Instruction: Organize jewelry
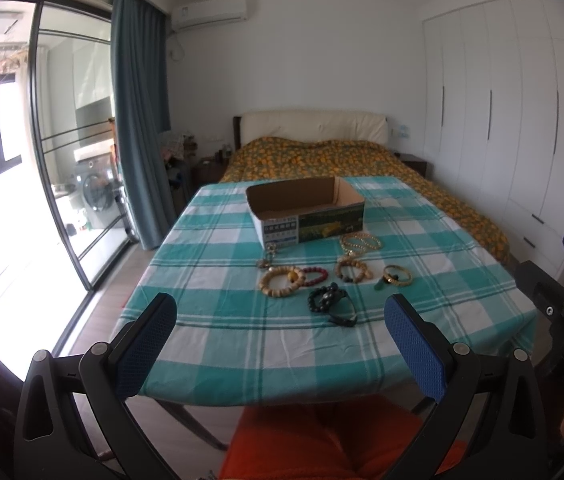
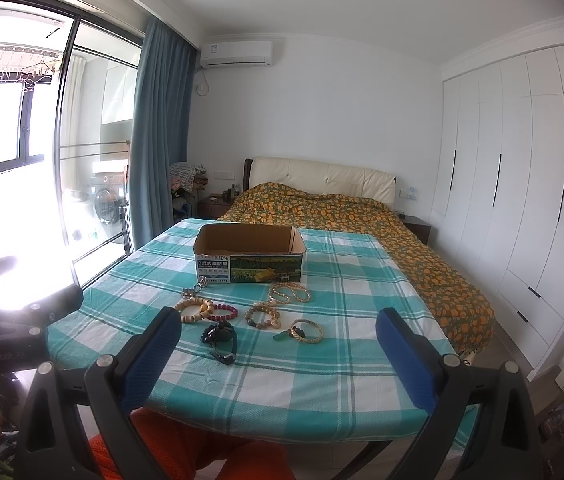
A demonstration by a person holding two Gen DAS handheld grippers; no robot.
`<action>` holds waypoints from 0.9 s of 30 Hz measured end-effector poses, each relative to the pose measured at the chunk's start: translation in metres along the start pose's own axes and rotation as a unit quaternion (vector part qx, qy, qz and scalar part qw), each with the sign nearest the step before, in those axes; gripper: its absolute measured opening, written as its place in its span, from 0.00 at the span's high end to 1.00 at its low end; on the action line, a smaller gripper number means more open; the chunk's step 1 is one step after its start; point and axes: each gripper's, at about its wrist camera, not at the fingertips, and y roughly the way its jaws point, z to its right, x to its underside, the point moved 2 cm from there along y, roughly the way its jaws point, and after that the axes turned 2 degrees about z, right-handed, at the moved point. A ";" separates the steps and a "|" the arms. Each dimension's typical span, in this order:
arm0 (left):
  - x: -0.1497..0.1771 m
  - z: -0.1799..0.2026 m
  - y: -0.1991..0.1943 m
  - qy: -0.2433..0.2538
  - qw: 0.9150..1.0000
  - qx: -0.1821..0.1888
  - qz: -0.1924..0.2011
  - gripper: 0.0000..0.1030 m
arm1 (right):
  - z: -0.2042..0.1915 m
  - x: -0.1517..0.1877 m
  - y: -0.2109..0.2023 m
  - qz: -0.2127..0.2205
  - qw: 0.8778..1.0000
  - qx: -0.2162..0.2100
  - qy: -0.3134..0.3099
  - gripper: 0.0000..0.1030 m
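Observation:
An open cardboard box stands on a table with a teal checked cloth. In front of it lie several bracelets: a pale wooden bead one, a red bead one, a dark bead one, a gold bangle, a brown bead one and a gold bead string. My left gripper and right gripper are both open and empty, above the table's near edge.
A bed with an orange patterned cover lies behind the table. White wardrobes line the right wall. A glass sliding door and blue curtain are at the left. My orange-clad lap is below the table edge.

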 end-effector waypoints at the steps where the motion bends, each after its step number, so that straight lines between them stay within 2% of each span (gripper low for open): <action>1: -0.009 0.000 0.005 0.000 1.000 0.000 -0.003 0.00 | 0.000 -0.001 -0.002 0.000 1.000 0.000 0.000 0.03; 27: -0.011 0.001 0.004 0.002 1.000 -0.001 -0.004 0.00 | 0.001 0.000 -0.002 0.000 1.000 0.000 0.001 0.03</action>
